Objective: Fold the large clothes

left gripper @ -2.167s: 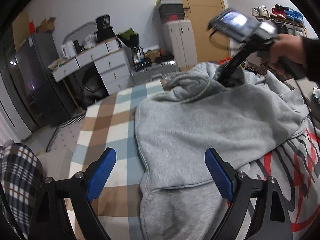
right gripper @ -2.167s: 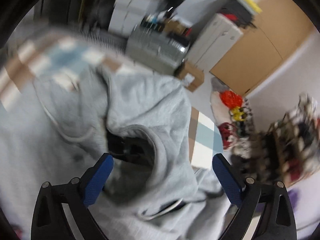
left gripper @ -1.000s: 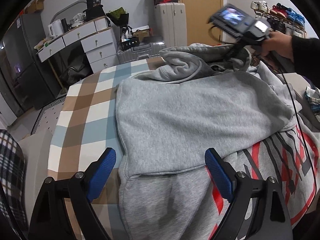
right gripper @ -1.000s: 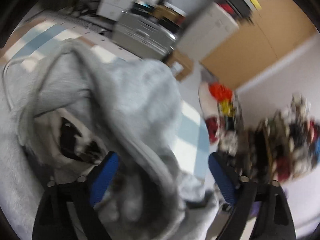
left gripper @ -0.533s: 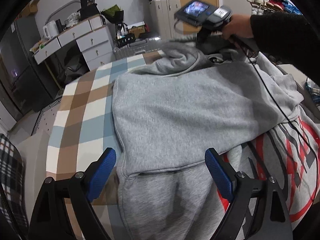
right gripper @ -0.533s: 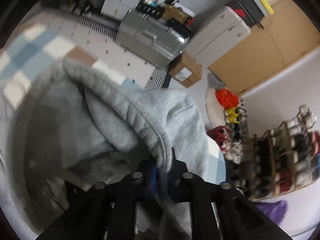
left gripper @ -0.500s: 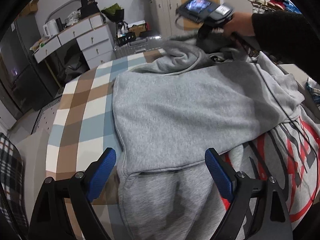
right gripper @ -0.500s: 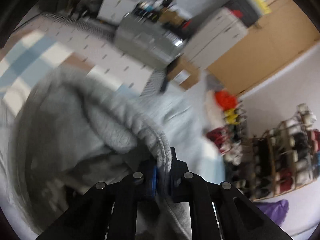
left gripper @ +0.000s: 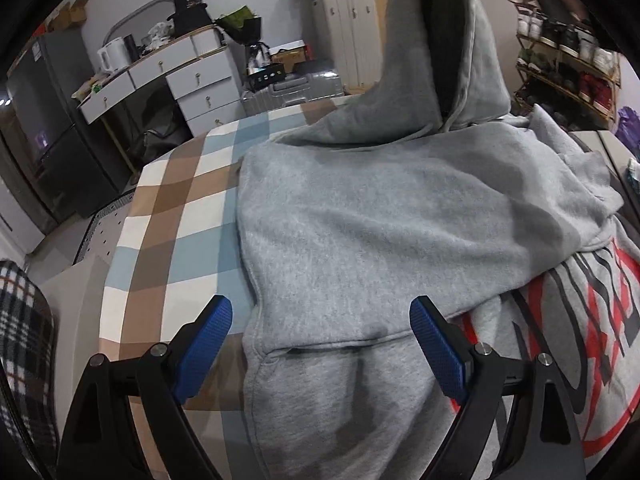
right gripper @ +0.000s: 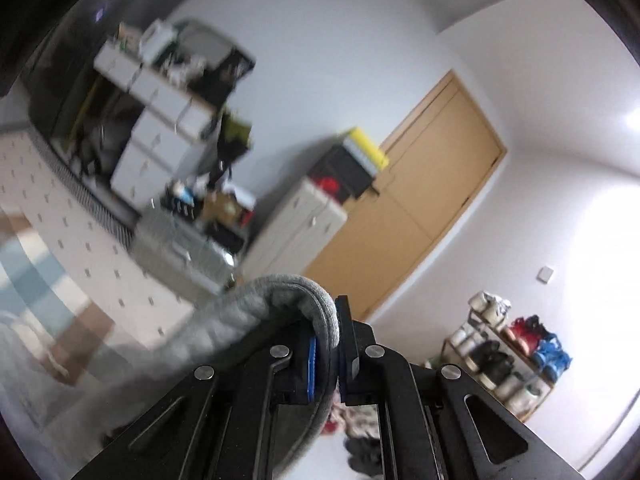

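Observation:
A large grey hoodie [left gripper: 380, 232] with a red and black print lies on a checked bed cover [left gripper: 176, 216], its sides folded in. Its hood [left gripper: 436, 40] is lifted high at the far end. My left gripper [left gripper: 320, 344] is open and empty, hovering over the hoodie's near hem. My right gripper [right gripper: 326, 354] is shut on the hood's thick rim [right gripper: 296, 300], held up in the air facing the room's wall and door.
A white drawer desk [left gripper: 168, 80], dark fridge [left gripper: 44, 128], silver suitcase [left gripper: 292, 84] and white cabinet [left gripper: 352, 36] stand beyond the bed's far edge. A shoe rack [left gripper: 568, 68] is at the right. A plaid cloth [left gripper: 20, 332] lies at the near left.
My right gripper closed on the hood's rim and raised it high above the bed. My left gripper stayed open over the near hem.

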